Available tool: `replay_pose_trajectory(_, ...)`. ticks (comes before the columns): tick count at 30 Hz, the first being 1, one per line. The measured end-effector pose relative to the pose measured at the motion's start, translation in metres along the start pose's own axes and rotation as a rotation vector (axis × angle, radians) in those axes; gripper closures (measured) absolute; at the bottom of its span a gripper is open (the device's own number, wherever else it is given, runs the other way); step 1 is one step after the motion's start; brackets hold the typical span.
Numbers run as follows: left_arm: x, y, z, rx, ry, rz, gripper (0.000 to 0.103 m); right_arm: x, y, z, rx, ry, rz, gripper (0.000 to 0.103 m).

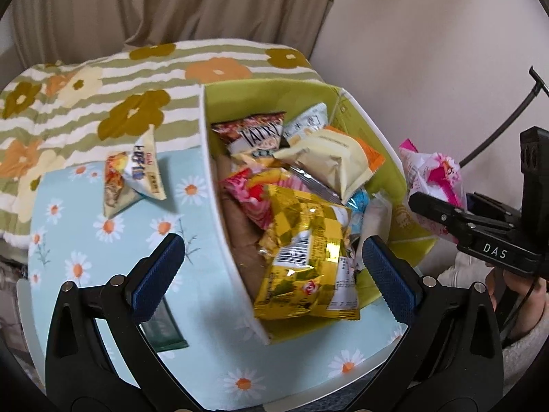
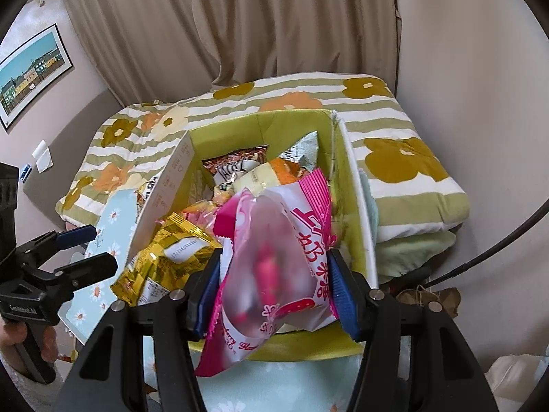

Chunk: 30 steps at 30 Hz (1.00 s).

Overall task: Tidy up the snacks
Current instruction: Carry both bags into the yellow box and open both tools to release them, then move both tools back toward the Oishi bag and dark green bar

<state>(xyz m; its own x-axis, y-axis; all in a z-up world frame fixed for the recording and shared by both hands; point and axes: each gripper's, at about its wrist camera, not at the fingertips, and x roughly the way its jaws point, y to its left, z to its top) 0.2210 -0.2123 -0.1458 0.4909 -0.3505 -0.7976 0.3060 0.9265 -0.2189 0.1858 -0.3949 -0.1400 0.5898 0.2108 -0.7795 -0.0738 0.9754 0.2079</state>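
Note:
A white box with a green inside (image 1: 209, 158) (image 2: 260, 123) stands on the daisy-print table and holds several snack packets. A yellow-gold packet (image 1: 305, 254) (image 2: 164, 257) lies on top at the near end. My left gripper (image 1: 274, 267) is open and empty, its jaws either side of the box's near end above the yellow packet. My right gripper (image 2: 274, 288) is shut on a pink and white strawberry candy bag (image 2: 274, 257), held above the box's near rim; the bag also shows in the left wrist view (image 1: 435, 171). A white and orange snack packet (image 1: 133, 175) lies on the table left of the box.
A daisy-print light blue cloth (image 1: 85, 233) covers the table. A green pack (image 1: 164, 329) lies under the left finger. A striped flower blanket (image 1: 103, 79) (image 2: 394, 130) lies behind the box. Curtains (image 2: 240, 34) hang behind.

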Motion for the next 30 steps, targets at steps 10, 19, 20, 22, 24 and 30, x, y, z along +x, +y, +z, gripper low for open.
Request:
replay_pose_trajectory(10, -0.024, 0.026, -0.012, -0.048, -0.054, 0.049, 0.001, -0.004, 0.005, -0.008, 0.005, -0.055, 0.024, 0.000)
replay_pose_trajectory(19, -0.052, 0.040, -0.026, -0.087, -0.100, 0.084, 0.001, -0.021, 0.020, -0.008, -0.036, -0.069, 0.045, 0.000)
replay_pose_trajectory(20, -0.056, 0.042, -0.028, -0.090, -0.105, 0.091, 0.001, -0.023, 0.023, -0.007, -0.044, -0.075, 0.053, 0.000)
replay_pose_trajectory(22, -0.063, 0.046, -0.032, -0.099, -0.113, 0.106, 0.001, -0.026, 0.029, -0.006, -0.055, -0.081, 0.065, 0.000)
replay_pose_trajectory(24, -0.069, 0.053, -0.036, -0.111, -0.121, 0.117, 0.001, -0.028, 0.037, -0.004, -0.071, -0.087, 0.084, 0.000)
replay_pose_trajectory(30, -0.088, 0.083, -0.044, -0.132, -0.146, 0.143, 0.001, -0.032, 0.080, 0.000, -0.147, -0.098, 0.125, 0.000)
